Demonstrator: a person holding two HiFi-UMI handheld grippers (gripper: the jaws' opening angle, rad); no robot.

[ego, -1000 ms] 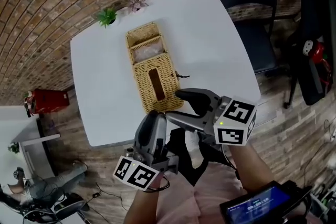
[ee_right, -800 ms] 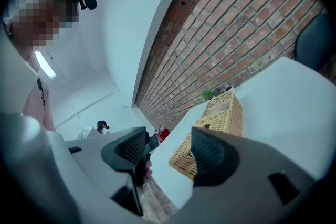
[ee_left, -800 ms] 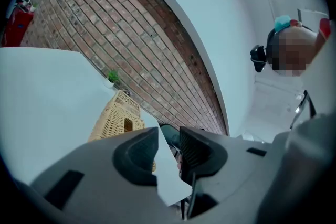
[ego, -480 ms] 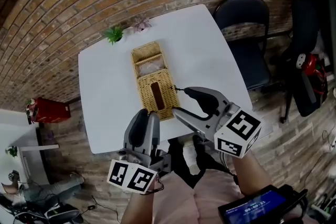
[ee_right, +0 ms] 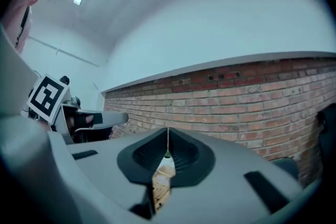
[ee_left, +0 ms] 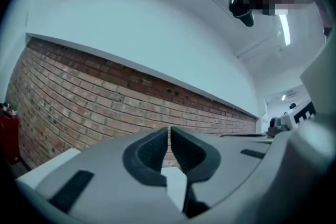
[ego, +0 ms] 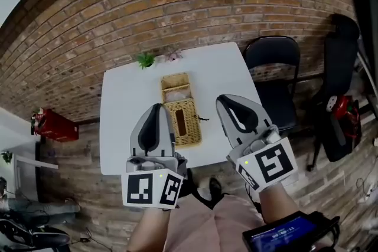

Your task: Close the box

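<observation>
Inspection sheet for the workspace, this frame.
Surface: white table.
Job's things: wicker box mid-table, far section open, something pale inside.
Clutter: green plant and pink plant at the far edge.
Grippers: left gripper and right gripper held up toward the wall, jaws closing, nothing between them.
Cables: nothing seen.
Surroundings: brick wall, black chair, red object on the floor.

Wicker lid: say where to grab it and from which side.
Grip the wicker lid at its free near edge, from the person's side. It lies folded open toward the person off the box, so that edge likely swings over.
</observation>
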